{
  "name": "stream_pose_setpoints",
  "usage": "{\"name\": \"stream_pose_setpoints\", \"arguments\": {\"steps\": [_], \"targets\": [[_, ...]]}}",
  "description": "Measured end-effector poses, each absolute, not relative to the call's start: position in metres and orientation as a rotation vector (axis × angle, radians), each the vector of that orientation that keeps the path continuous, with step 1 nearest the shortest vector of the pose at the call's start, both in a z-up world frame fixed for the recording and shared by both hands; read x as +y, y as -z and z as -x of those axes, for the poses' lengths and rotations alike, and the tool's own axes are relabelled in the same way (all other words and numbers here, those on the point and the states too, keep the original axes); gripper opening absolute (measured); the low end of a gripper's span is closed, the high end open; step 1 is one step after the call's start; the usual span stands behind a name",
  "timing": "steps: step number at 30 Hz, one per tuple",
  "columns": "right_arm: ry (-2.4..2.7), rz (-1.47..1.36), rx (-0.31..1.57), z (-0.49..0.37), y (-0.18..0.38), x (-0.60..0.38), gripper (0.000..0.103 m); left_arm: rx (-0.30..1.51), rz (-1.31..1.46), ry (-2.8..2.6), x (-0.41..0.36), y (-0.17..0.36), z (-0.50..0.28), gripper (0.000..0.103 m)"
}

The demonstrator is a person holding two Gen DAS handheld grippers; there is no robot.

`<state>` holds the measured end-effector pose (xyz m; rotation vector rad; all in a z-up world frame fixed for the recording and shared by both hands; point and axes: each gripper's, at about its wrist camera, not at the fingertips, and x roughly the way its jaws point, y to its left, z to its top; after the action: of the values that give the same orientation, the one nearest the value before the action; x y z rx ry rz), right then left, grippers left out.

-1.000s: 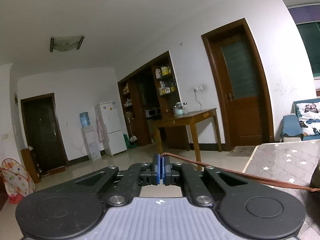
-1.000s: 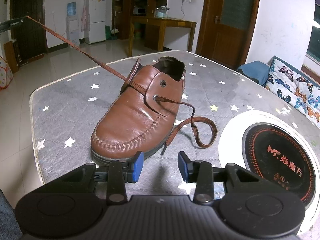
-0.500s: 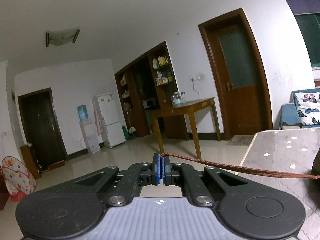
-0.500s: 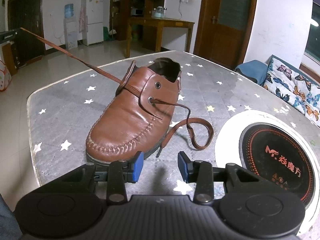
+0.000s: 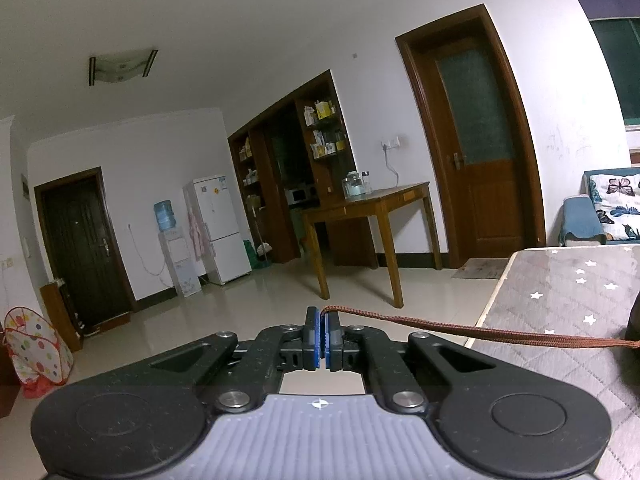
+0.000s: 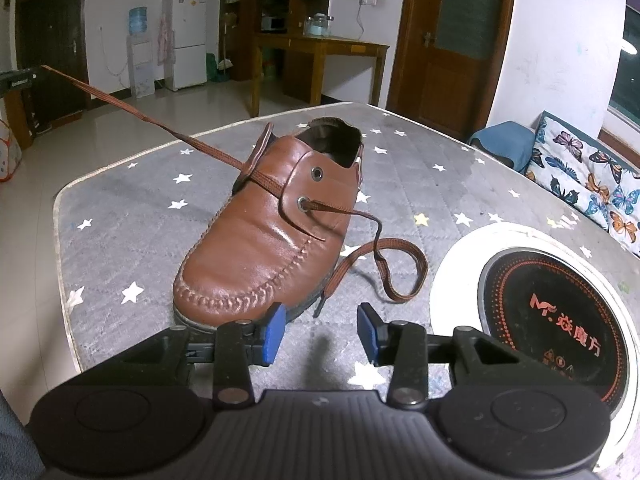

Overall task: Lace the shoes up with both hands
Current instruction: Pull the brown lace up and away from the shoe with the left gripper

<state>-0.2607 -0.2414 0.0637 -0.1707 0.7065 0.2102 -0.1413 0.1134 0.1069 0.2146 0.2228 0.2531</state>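
Note:
A brown leather shoe (image 6: 260,248) stands on the grey star-patterned table (image 6: 120,220), toe towards me. One end of its brown lace (image 5: 480,332) runs taut from the shoe's left side off to my left gripper (image 5: 322,316), which is shut on the lace's tip out past the table's edge. The other lace end (image 6: 400,264) comes out of the lower right eyelet and lies in a loose loop beside the shoe. My right gripper (image 6: 321,320) hovers just in front of the toe; its jaws are opening with nothing between them, and the loose tip lies just ahead of the gap.
A round induction cooker (image 6: 560,312) with a black glass top is set in the table at the right. A wooden side table (image 5: 372,208), a fridge (image 5: 218,228) and a water dispenser (image 5: 174,252) stand across the tiled floor. A sofa with butterfly cushions (image 6: 580,172) is at the right.
The left wrist view has tipped slightly, with the lace still clamped and taut. The right gripper, the shoe and the loose loop have hardly shifted.

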Motion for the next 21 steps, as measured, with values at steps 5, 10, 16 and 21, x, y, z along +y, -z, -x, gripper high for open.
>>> {"name": "stream_pose_setpoints", "arguments": {"steps": [5, 10, 16, 21], "targets": [[-0.207, 0.171, 0.704, 0.262, -0.064, -0.242, 0.044, 0.244, -0.208, -0.251, 0.113, -0.103, 0.138, 0.003], [-0.198, 0.167, 0.705, 0.262, -0.063, -0.246, 0.047, 0.261, -0.211, -0.229, 0.109, -0.098, 0.137, 0.003], [-0.188, 0.158, 0.707, 0.261, -0.062, -0.25, 0.05, 0.279, -0.221, -0.187, 0.098, -0.088, 0.137, 0.003], [-0.183, 0.153, 0.704, 0.259, -0.063, -0.252, 0.051, 0.286, -0.25, -0.105, 0.079, -0.08, 0.142, 0.003]]}}
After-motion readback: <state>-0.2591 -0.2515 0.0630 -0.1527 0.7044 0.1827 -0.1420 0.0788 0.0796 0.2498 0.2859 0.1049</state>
